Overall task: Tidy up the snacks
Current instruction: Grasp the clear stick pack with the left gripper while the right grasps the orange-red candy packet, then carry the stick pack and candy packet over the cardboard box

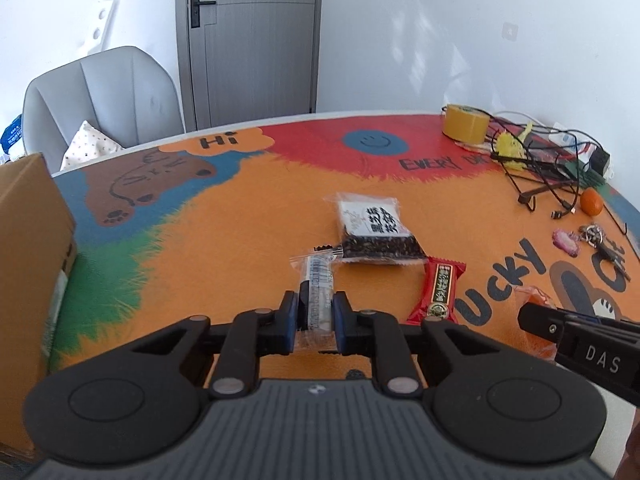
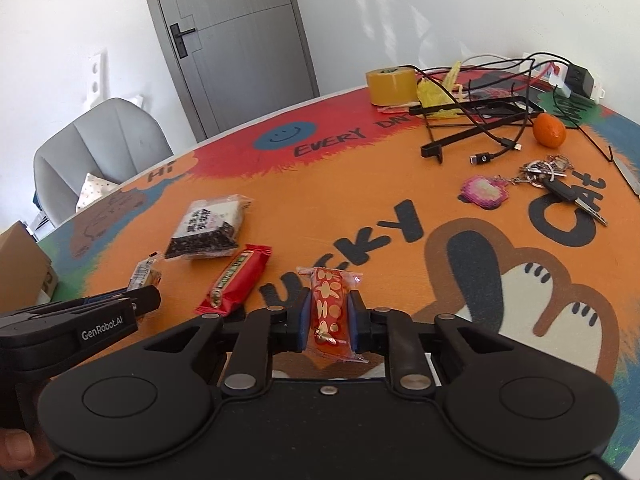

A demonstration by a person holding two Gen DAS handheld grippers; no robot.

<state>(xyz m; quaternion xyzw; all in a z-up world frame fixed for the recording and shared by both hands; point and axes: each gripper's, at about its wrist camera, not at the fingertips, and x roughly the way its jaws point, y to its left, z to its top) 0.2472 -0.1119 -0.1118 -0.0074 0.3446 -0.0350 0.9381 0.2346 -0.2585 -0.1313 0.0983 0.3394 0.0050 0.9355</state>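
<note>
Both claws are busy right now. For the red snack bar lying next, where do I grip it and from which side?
Grip the red snack bar across its narrow width at mid-length, coming from above. It lies flat and long; the black sesame snack pack crowds its far end, so stay clear of that.

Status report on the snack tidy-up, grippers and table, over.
Left gripper shut on clear-wrapped snack bar. Right gripper shut on red flowered packet. Red bar and black sesame pack lying loose on mat. Nothing in the way.
</note>
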